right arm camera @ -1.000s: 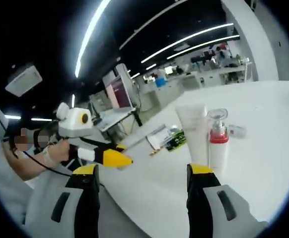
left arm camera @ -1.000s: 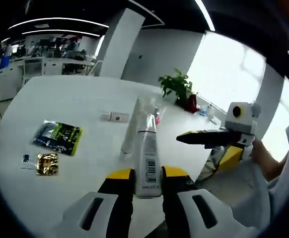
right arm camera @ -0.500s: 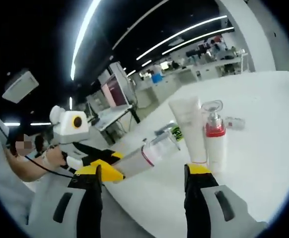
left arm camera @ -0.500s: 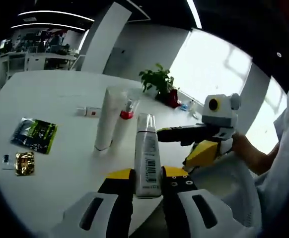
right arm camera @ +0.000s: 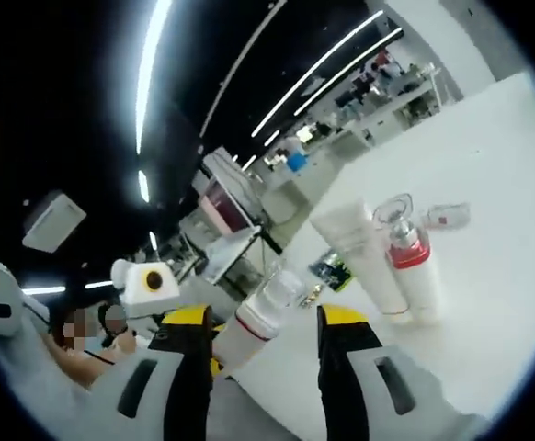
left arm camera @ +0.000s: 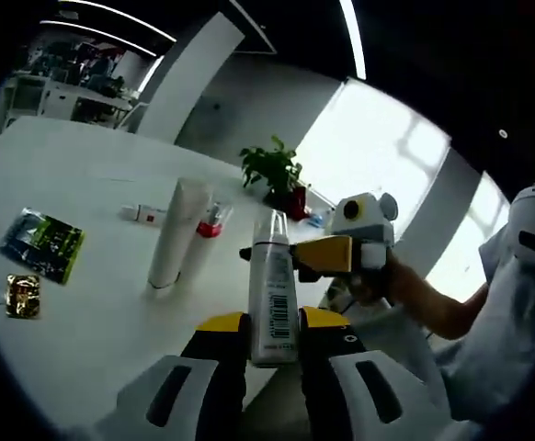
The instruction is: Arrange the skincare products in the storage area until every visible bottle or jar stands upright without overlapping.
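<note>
A white bottle (left arm camera: pixel 273 294) with a barcode label and a clear cap stands upright between the jaws of the left gripper (left arm camera: pixel 273 323), which are closed tight on its lower body, holding it above the near edge of the white table (left arm camera: pixel 84 312). In the right gripper view the same bottle (right arm camera: pixel 260 318) slants up between the jaws of the right gripper (right arm camera: pixel 264 322), which stand wide apart around it; whether they touch it cannot be told. In the left gripper view the right gripper (left arm camera: pixel 309 254) reaches in from the right, its tips just beside the bottle's cap.

Farther left on the table a white tube (left arm camera: pixel 169 234) stands on its cap, touching a red-collared pump bottle (left arm camera: pixel 203 248). A small tube (left arm camera: pixel 139 214) lies beyond them. A green packet (left arm camera: pixel 42 243) and a gold sachet (left arm camera: pixel 22 295) lie at the left. A potted plant (left arm camera: pixel 275 175) sits at the far edge.
</note>
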The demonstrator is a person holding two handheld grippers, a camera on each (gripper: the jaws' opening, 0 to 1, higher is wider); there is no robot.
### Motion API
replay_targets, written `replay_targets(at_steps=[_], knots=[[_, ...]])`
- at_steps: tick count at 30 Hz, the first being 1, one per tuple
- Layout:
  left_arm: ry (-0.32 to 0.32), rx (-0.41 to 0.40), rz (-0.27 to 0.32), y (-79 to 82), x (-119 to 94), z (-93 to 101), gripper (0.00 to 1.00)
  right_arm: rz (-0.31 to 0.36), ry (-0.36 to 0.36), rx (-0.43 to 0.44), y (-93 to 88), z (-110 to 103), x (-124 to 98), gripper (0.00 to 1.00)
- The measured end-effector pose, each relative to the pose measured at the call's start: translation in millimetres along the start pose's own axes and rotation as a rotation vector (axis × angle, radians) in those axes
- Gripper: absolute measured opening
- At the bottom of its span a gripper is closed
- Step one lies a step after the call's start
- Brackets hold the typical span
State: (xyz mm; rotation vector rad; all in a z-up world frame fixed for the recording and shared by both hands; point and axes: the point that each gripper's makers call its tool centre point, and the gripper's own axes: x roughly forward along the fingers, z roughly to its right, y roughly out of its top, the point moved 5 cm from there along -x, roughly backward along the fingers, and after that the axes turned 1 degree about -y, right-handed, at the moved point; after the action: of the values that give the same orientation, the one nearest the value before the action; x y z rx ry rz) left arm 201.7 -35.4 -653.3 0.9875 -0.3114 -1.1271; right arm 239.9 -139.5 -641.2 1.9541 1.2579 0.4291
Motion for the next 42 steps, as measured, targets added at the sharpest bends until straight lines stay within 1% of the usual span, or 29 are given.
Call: replay_targets(at_steps=[2,4,7,8,10,11,12,13,14,15,16,17,20,23,25,26,28,31,32,33,34,36,38,39,42], knots=[[-0.014,-0.002,0.001,0.1,0.5,1.5,0.17,0.02,0.012,0.021,0.8,-2.4,1.9,0.36],[-0.028,-0.006,0.004,0.5,0.9,3.1,0.17,0.025,0.009,0.019,1.0,-2.3,3.0,0.31],[-0.03,-0.009,0.006,1.0,0.0,2.2,0.17,0.027,0.009,0.023,-0.8,-3.8,5.4,0.31],[-0.03,-0.01,0.007,1.0,-0.4,2.1,0.17,0.034,0.012,0.005,-1.1,-5.1,6.6,0.32],[-0.033,-0.011,0.007,1.0,-0.5,2.4,0.17,0.031,0.012,0.005,-1.6,-5.2,7.8,0.34],[-0.038,-0.01,0.004,0.6,-0.4,3.2,0.17,0.033,0.014,0.017,-1.5,-5.9,8.3,0.33],[-0.044,-0.007,0.0,0.0,-0.1,4.0,0.17,0.01,0.034,0.043,-3.9,-8.6,8.8,0.32],[-0.046,-0.006,-0.008,-1.0,0.3,4.4,0.17,0.02,0.048,0.045,-2.3,-8.7,9.2,0.31],[-0.048,-0.007,-0.003,-0.6,0.5,4.8,0.17,0.019,0.037,0.061,-2.1,-7.4,8.6,0.3],[-0.051,-0.012,0.0,-0.1,0.6,4.7,0.17,0.019,0.041,0.092,-2.1,-8.0,8.2,0.3],[-0.056,-0.021,-0.001,0.5,0.4,3.9,0.17,0.019,0.045,0.102,-2.1,-8.4,8.0,0.29],[-0.059,-0.026,0.0,0.8,0.3,4.0,0.17,0.02,0.043,0.11,-2.1,-8.5,8.0,0.29],[-0.068,-0.028,-0.007,-0.4,-0.1,5.2,0.17,0.014,0.056,0.096,-3.1,-11.2,8.4,0.3],[-0.113,-0.077,0.0,0.1,-1.0,9.5,0.17,0.02,0.092,0.106,-1.8,-15.5,7.8,0.3],[-0.153,-0.109,0.018,3.2,-2.3,12.7,0.17,0.033,0.124,0.121,2.2,-17.1,5.4,0.3],[-0.174,-0.127,0.015,3.2,-2.7,15.0,0.17,0.034,0.151,0.138,3.9,-20.0,4.2,0.3],[-0.202,-0.15,0.023,3.9,-3.2,17.8,0.17,0.049,0.174,0.149,7.6,-22.3,2.5,0.3],[-0.242,-0.187,0.025,4.0,-4.3,21.3,0.17,0.043,0.211,0.142,8.9,-27.4,0.3,0.3],[-0.265,-0.202,0.028,4.4,-4.7,24.5,0.17,0.05,0.236,0.149,10.4,-29.8,-1.2,0.3],[-0.273,-0.208,0.029,4.4,-4.9,25.6,0.17,0.061,0.255,0.161,12.1,-31.5,-2.2,0.3],[-0.298,-0.226,0.03,4.6,-5.4,28.3,0.17,0.077,0.269,0.181,14.6,-32.7,-3.3,0.3],[-0.335,-0.257,0.036,5.7,-5.9,32.5,0.17,0.086,0.283,0.192,17.7,-31.6,-5.2,0.3],[-0.346,-0.262,0.033,5.5,-5.9,33.8,0.17,0.085,0.311,0.193,19.0,-34.5,-6.8,0.28],[-0.363,-0.271,0.031,5.3,-6.0,36.6,0.17,0.088,0.326,0.191,19.7,-36.6,-7.6,0.29],[-0.4,-0.298,0.037,5.6,-9.3,37.8,0.17,0.093,0.34,0.185,21.0,-39.0,-8.8,0.32]])
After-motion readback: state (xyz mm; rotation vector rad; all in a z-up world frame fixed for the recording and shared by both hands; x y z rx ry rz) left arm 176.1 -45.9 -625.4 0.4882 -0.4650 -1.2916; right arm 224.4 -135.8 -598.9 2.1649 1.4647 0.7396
